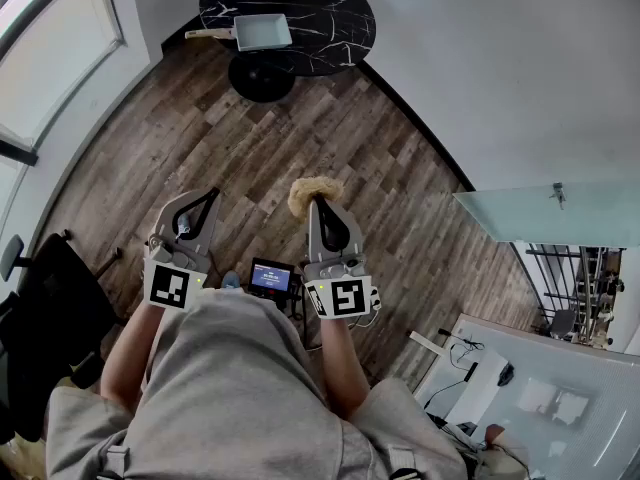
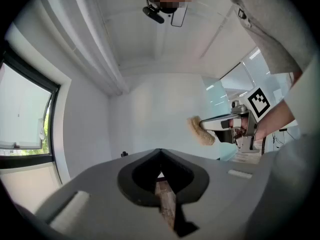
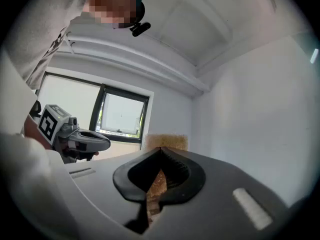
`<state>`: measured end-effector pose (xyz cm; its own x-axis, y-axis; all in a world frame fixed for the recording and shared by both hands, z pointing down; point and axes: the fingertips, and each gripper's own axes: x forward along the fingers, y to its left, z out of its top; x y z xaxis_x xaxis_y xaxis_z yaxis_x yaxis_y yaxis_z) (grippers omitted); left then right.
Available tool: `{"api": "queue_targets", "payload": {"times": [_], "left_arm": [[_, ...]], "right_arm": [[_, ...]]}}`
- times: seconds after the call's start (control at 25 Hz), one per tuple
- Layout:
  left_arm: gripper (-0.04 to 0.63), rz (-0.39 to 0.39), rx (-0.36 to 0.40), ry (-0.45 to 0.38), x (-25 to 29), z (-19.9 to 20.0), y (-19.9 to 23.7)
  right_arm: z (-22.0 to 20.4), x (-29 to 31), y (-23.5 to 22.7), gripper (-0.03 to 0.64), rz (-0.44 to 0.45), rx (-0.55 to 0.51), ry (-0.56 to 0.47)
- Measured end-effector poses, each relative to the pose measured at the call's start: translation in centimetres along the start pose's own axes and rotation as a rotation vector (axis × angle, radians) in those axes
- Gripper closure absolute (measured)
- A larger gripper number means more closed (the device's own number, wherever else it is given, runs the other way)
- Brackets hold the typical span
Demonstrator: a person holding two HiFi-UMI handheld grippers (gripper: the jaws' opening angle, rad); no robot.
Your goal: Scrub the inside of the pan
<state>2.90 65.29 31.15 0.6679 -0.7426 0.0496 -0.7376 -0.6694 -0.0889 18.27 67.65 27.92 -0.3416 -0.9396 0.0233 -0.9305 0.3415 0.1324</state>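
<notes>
Risk: sponge (image 1: 314, 192) is sitting at the tips of right gripper (image 1: 320, 204); hard scrubbing could be tearing it loose or shoving the unsteadied pan (image 1: 262, 31).
Pan: resting on black table (image 1: 340, 18), top centre, well apart from both grippers; long axis running left-right, handle (image 1: 210, 34) pointing left.
Right gripper: pinching sponge.
Left gripper (image 1: 212, 194): jaws pressing together, empty.

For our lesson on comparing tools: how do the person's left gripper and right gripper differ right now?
The right gripper is shut on a tan sponge; the left gripper is shut on nothing. In the head view the left gripper slants rightward, while the right gripper points straight ahead. Both have closed jaws.
</notes>
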Motion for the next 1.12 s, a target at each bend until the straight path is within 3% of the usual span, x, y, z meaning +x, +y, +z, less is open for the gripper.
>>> {"api": "queue_targets", "payload": {"times": [0.4,0.52,0.64,0.88,1.12], "left_arm": [[0.595,-0.092,0.026,0.015,2.8,-1.5,12.7],[0.595,-0.108,0.005,0.027,3.8,-2.5,16.2],[0.595,-0.127,0.032,0.037,5.4,-3.5,19.0],[0.595,-0.163,0.021,0.087,10.2,-5.3,21.6],[0.594,-0.205,0.023,0.137,19.1,-7.3,24.2]], "right_arm": [[1.9,12.7,3.4,0.597,-0.031,0.007,0.038],[1.8,16.0,4.0,0.597,-0.045,0.000,0.060],[1.0,18.7,3.8,0.597,-0.056,0.002,0.083],[-1.1,23.6,-0.2,0.597,-0.100,0.020,0.117],[-4.7,31.7,-6.9,0.597,-0.084,0.019,0.142]]}}
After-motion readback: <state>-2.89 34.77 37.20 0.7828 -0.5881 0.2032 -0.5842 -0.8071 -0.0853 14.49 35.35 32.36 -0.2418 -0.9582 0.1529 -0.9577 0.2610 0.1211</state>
